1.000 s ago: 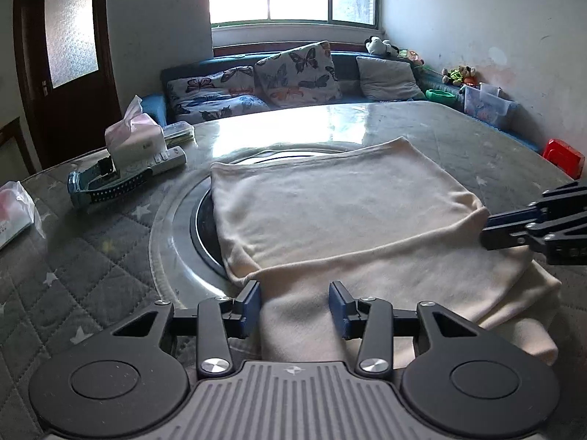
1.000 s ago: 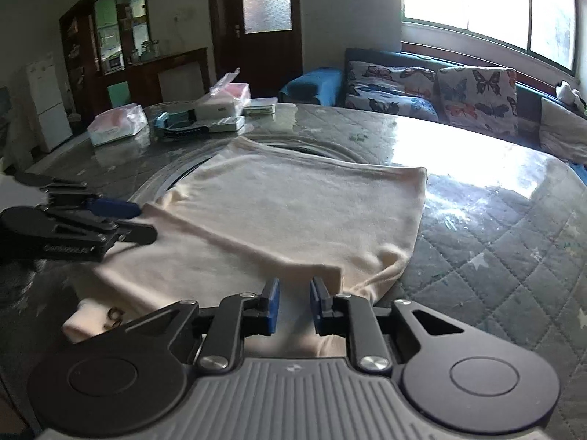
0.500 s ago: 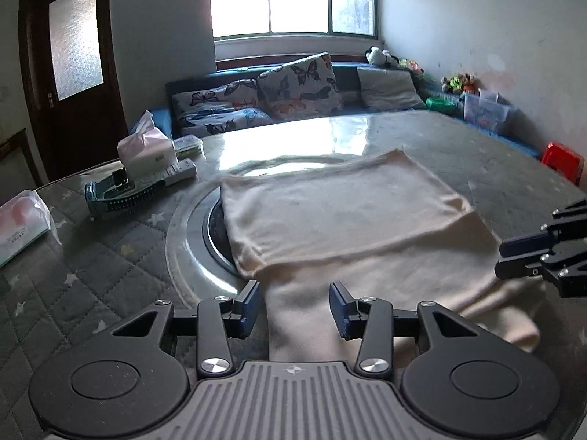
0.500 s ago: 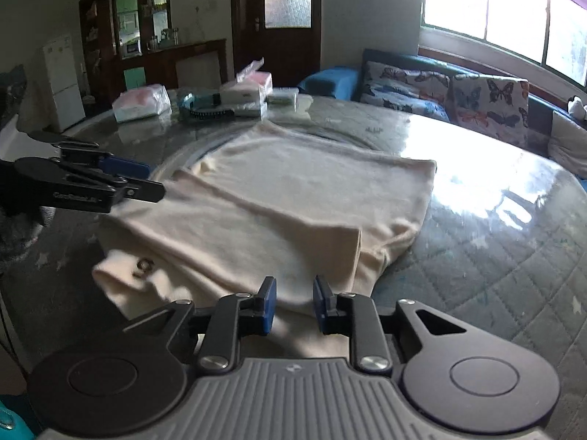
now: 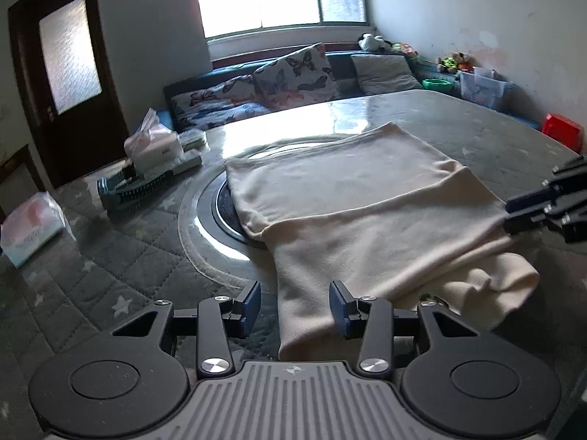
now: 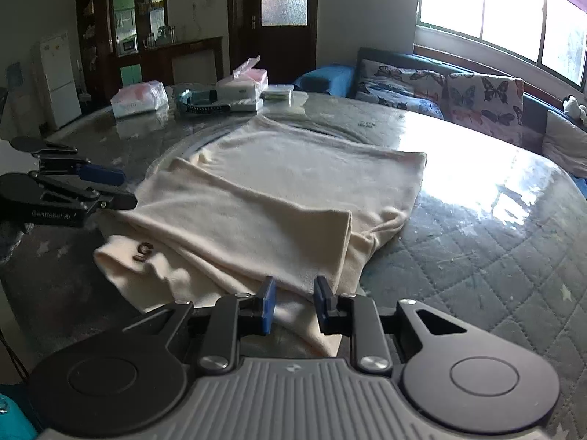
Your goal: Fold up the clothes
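Note:
A cream garment [image 5: 359, 205] lies partly folded on the round table, one layer doubled over another; it also shows in the right wrist view [image 6: 279, 198]. A small dark logo [image 6: 142, 251] marks its near corner. My left gripper [image 5: 295, 308] is open and empty, raised over the garment's near edge. My right gripper [image 6: 292, 304] is open and empty above the opposite edge. Each gripper shows in the other's view, the right one at the far right [image 5: 528, 211] and the left one at the left [image 6: 110, 189].
A tissue box [image 5: 154, 146], a blue comb-like tool [image 5: 132, 189] and a wipes packet [image 5: 31, 227] sit at the table's left side. The turntable ring [image 5: 205, 216] lies under the garment. A sofa with butterfly cushions [image 5: 293, 77] stands behind.
Both grippers have lifted up and back from the garment. The folded layer now lies flat and released on the table.

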`<state>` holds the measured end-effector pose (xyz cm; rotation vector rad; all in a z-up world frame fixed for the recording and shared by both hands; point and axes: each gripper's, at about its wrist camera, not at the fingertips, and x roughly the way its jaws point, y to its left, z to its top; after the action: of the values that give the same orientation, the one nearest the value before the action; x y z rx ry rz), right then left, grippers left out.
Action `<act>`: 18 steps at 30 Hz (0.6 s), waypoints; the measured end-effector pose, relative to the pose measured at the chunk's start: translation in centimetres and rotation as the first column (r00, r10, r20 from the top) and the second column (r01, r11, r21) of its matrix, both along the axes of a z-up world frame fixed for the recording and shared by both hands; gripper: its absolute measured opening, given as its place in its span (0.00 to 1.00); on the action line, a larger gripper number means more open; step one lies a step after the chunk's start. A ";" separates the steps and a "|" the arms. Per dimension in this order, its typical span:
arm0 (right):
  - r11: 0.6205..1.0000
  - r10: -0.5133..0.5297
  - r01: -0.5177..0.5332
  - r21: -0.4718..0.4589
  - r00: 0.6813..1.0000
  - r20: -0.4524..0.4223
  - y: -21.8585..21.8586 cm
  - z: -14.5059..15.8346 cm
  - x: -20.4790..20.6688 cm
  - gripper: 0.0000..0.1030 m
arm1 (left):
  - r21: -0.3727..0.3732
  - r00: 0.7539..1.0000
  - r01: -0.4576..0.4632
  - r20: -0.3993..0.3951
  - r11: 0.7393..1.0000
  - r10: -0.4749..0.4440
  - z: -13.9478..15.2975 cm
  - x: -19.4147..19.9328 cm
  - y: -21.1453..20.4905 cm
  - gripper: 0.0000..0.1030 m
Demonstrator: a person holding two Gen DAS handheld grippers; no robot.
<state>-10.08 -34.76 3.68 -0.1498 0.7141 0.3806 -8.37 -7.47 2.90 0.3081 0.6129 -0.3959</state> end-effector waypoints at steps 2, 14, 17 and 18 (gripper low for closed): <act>1.000 0.011 -0.011 -0.007 1.000 0.007 0.2 0.2 -0.1 0.24 | 0.017 1.000 0.028 0.014 0.999 -0.028 0.4 -0.7 0.0 0.44; 0.999 0.044 -0.044 -0.029 0.999 -0.014 0.2 0.5 -0.7 0.32 | 0.229 0.946 0.292 0.073 0.928 -0.316 -1.0 -6.0 -2.4 0.46; 0.995 0.069 -0.070 -0.065 0.998 -0.012 0.2 0.9 -1.6 0.39 | 0.250 0.934 0.315 0.089 0.916 -0.345 -1.7 -6.0 -3.2 0.46; 0.994 0.080 -0.080 -0.077 0.997 -0.011 0.2 0.9 -1.9 0.40 | 0.248 0.932 0.319 0.092 0.915 -0.350 -1.8 -5.9 -3.4 0.45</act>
<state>-12.00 -34.56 4.63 -0.2505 0.7329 0.4307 -14.24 -10.82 1.14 0.6631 0.4717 -0.6309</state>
